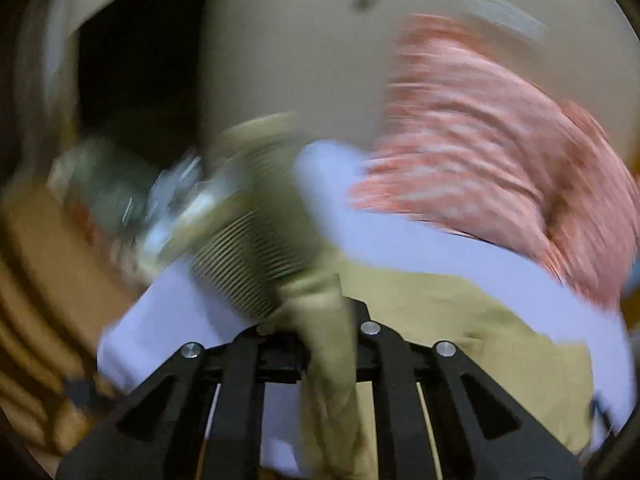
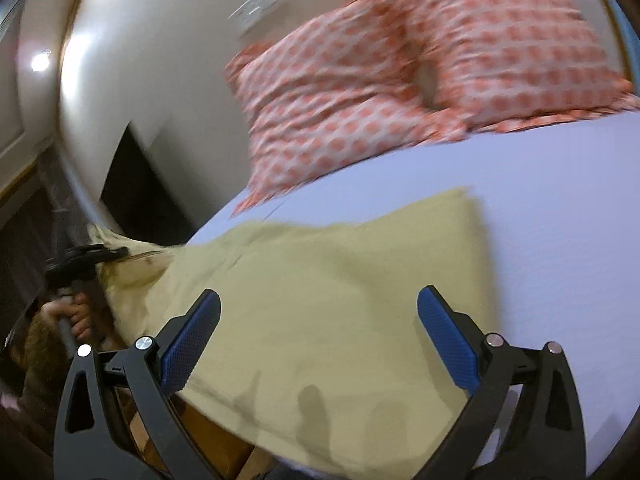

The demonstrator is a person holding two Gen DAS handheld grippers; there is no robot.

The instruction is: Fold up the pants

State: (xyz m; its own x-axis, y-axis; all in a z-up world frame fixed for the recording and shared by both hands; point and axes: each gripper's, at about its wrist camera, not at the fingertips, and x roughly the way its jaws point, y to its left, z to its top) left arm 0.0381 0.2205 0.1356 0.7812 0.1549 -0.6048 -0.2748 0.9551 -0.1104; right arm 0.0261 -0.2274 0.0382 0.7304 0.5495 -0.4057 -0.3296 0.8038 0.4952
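Pale yellow-green pants (image 2: 320,292) lie spread on the lavender bed sheet (image 2: 560,208), one end hanging off the bed's left side. My right gripper (image 2: 318,340) is open, its blue pads (image 2: 192,340) apart just above the pants near the bed's front edge. My left gripper (image 1: 320,344) is shut on a bunched fold of the pants (image 1: 328,320), with the ribbed waistband (image 1: 248,256) just beyond; this view is badly blurred. In the right wrist view the left gripper (image 2: 86,256) shows at the far left, holding the pants' hanging end.
Two pillows with a red-dotted pattern (image 2: 360,92) lie at the head of the bed against the beige wall (image 2: 160,60). A dark opening (image 2: 136,184) is by the bed's left side. Wooden flooring (image 1: 44,272) lies to the left.
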